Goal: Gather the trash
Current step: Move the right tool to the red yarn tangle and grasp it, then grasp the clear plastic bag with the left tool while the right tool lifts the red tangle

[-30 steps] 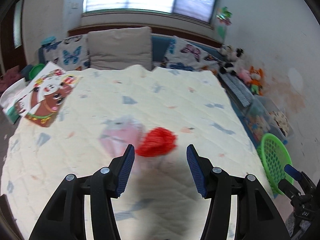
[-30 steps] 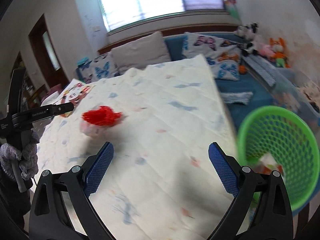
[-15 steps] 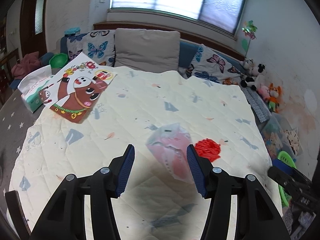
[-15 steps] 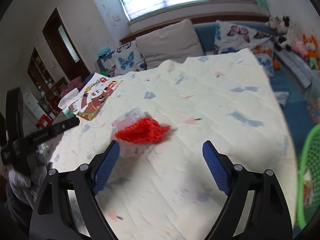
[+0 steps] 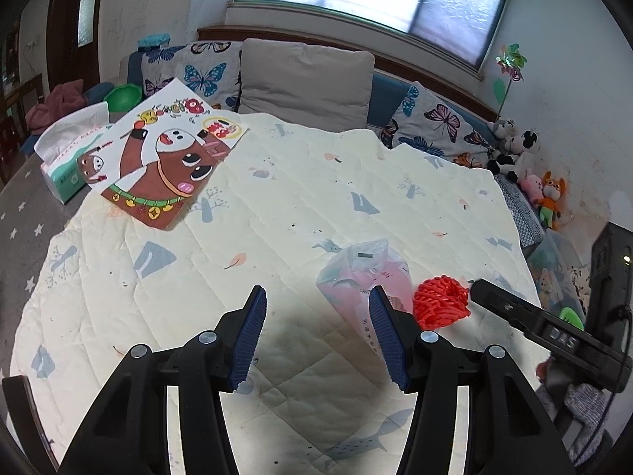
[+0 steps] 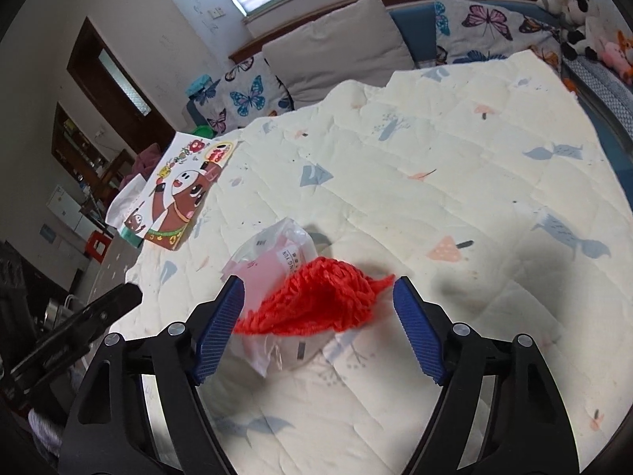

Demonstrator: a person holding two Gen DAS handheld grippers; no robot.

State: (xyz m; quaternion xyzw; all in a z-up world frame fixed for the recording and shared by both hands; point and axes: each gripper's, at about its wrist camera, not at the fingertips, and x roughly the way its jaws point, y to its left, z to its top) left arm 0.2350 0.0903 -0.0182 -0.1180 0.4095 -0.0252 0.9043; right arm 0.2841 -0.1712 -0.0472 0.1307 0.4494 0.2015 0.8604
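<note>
Red mesh trash (image 6: 320, 301) sitting between the closing pads of the right hand-held gripper (image 6: 318, 320).

Red netting is lying bunched on the cream quilted cover (image 6: 455, 166), resting partly on a clear plastic bag (image 6: 277, 249) with pink inside. Right hand-held gripper's jaws have just been narrowing around the netting, and the blue pads are not yet pressing it, so nothing is being grasped. Left hand-held gripper (image 5: 316, 336) is hovering released and empty over the cover, its right pad overlapping the bag (image 5: 356, 277) in view, the netting (image 5: 441, 304) just beyond. Farther off, a cartoon picture sheet (image 5: 166, 158) is lying near a tissue box (image 5: 67, 146), with grey and butterfly cushions (image 5: 304, 79) behind.
</note>
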